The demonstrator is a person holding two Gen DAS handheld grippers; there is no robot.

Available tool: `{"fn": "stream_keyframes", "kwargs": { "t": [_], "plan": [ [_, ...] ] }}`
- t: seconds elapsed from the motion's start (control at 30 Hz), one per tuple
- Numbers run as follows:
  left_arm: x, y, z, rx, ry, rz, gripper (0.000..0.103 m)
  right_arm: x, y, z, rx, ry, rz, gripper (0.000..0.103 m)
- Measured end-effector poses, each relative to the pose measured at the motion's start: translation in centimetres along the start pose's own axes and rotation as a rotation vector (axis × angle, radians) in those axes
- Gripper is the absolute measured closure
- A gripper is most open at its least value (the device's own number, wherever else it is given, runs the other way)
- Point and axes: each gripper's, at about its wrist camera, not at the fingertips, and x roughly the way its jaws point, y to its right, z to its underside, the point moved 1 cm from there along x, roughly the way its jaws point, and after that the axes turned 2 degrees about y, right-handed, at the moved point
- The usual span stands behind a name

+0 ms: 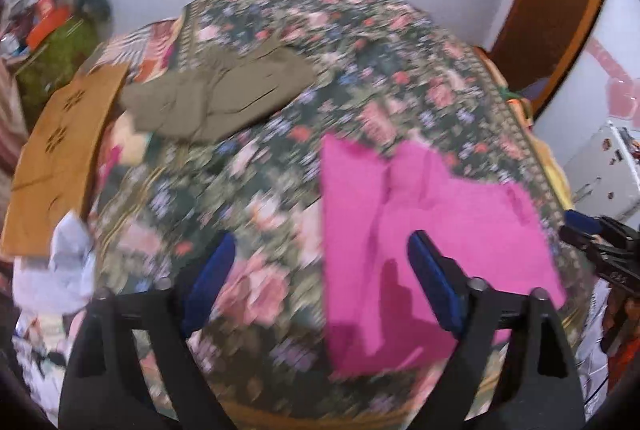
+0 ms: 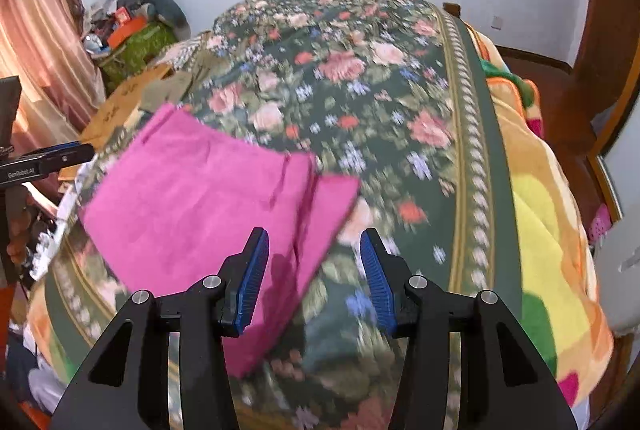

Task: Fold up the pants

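Left tongs (image 1: 320, 286) spread wide, holding nothing, above near part of bed (image 1: 280, 166). Right tongs (image 2: 314, 278) also wide, holding nothing, left finger over pink cloth. Pink pants (image 1: 432, 230) lie flat on floral bedspread (image 2: 360, 90) near bed's near edge, folded, apart from both tongs. Farther, toward bed's left edge: olive pants (image 1: 224, 98), crumpled. Tan garment (image 1: 60, 150) beside them at left edge. Views motion-blurred.
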Motion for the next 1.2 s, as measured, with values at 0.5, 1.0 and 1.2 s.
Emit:
{"fn": "stream_keyframes", "kwargs": {
  "t": [0.5, 1.0, 1.2],
  "plan": [
    [8.3, 3.7, -2.6, 0.057, -0.149, 0.212, 0.071, 6.2, -0.2, -2.2, 0.009, -0.067, -0.098, 0.072],
    [6.2, 4.6, -2.8, 0.136, -0.081, 0.105, 0.075, 5.4, -1.1, -2.3, -0.045, -0.053, -0.009, 0.079],
    [2.4, 3.3, -2.8, 0.136, -0.027, 0.104, 0.053, 2.0, -0.9, -2.2, 0.002, -0.018, 0.0, 0.056]
  ]
}}
